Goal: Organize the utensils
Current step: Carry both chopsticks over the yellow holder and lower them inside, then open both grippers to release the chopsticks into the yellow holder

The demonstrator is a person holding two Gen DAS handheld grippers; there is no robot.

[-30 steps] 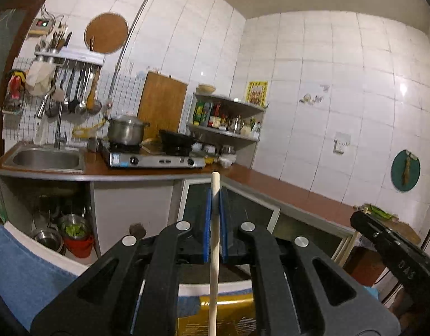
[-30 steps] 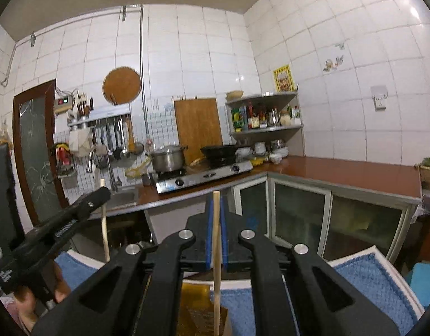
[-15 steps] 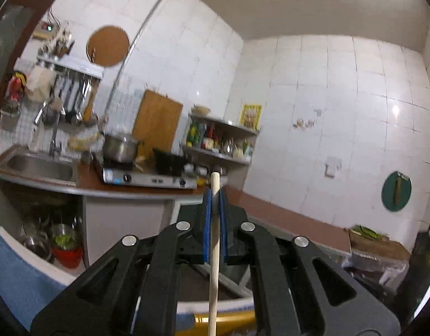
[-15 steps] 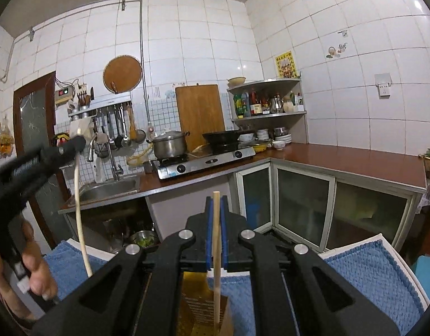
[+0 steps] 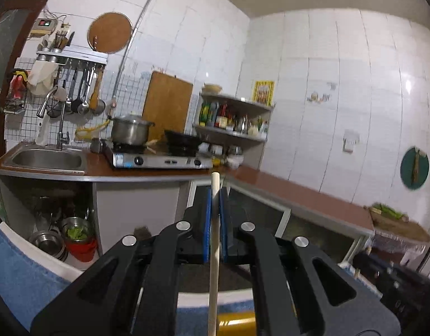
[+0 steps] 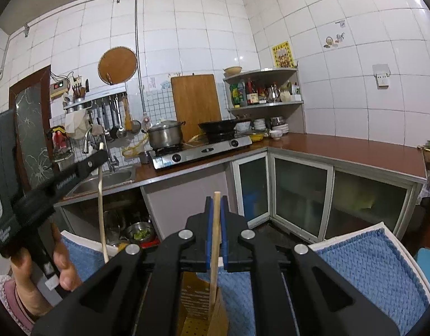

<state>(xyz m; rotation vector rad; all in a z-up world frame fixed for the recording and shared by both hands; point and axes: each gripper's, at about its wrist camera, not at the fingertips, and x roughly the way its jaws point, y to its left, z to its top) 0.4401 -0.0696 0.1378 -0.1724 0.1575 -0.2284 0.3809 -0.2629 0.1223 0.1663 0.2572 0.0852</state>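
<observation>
A slender, round, pale wooden chopstick point(image 5: 214, 240) is clamped upright in the left gripper point(image 5: 215, 198), whose jaws are lined with flat blue rubber pads point(image 5: 206, 224) set in matte black plastic arms with shiny round metal screws. The stick's blunt tip is seen to stand just above the pad tops, while its shaft runs down between the arms and out of the lower edge of the view. Beside the shaft, low in the left wrist view, a glossy golden-yellow object point(image 5: 237, 322) is partly shown; what it is cannot be told.

A second pale wooden chopstick point(image 6: 215, 240) is pinched in the same manner by the right gripper point(image 6: 215, 204), its squared tip just above the blue pads. Its lower end is seen within a tall, ribbed, yellowish-brown holder with a perforated base point(image 6: 199, 305), which stands on a nubby blue woven towel point(image 6: 366, 263) spread over a white-edged table point(image 6: 352, 235).

In the right wrist view the left gripper is seen from the side at the far left, held in a bare hand point(image 6: 61, 266), with its long, slightly bowed chopstick hanging down above the towel, well apart from the holder.
</observation>
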